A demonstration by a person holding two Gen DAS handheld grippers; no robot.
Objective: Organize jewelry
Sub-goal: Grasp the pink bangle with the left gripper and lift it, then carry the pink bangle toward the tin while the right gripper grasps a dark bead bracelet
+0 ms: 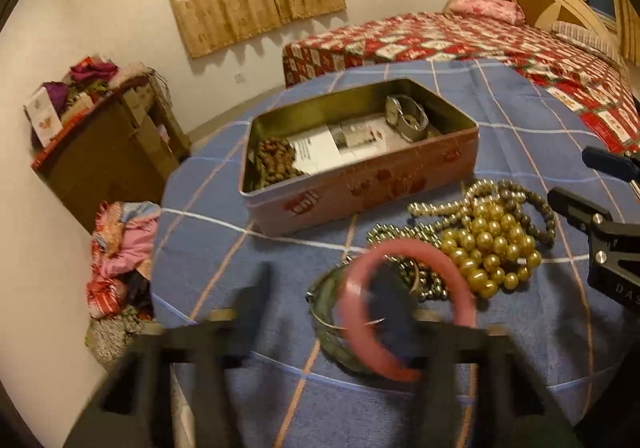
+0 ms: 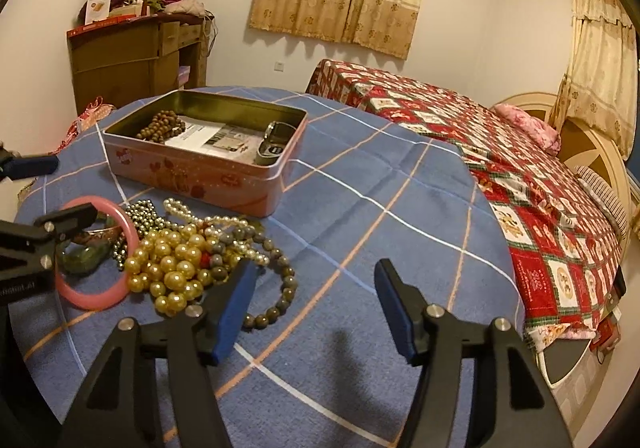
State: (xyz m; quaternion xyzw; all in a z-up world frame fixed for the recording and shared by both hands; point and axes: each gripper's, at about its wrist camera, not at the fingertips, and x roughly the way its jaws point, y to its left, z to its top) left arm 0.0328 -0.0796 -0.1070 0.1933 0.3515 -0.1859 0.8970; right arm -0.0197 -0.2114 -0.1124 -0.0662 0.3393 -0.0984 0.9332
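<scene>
A pink tin box [image 1: 360, 184] [image 2: 208, 172] stands open on the blue checked table, with brown beads [image 1: 274, 164], a paper and a watch [image 1: 406, 116] inside. A pile of gold pearl beads [image 1: 490, 244] [image 2: 172, 268] and grey bead strands lies in front of it. My left gripper [image 1: 324, 296] is open; its right finger is through a pink bangle [image 1: 404, 308] [image 2: 98, 288], which hangs tilted on it above a green bangle [image 1: 332, 324]. My right gripper [image 2: 316, 300] is open and empty, over the cloth right of the pile.
A bed with a red patterned quilt [image 2: 520, 184] stands behind the table. A brown cabinet [image 2: 128, 60] piled with clothes and boxes stands against the left wall. Clothes lie on the floor [image 1: 120, 256] beside the table.
</scene>
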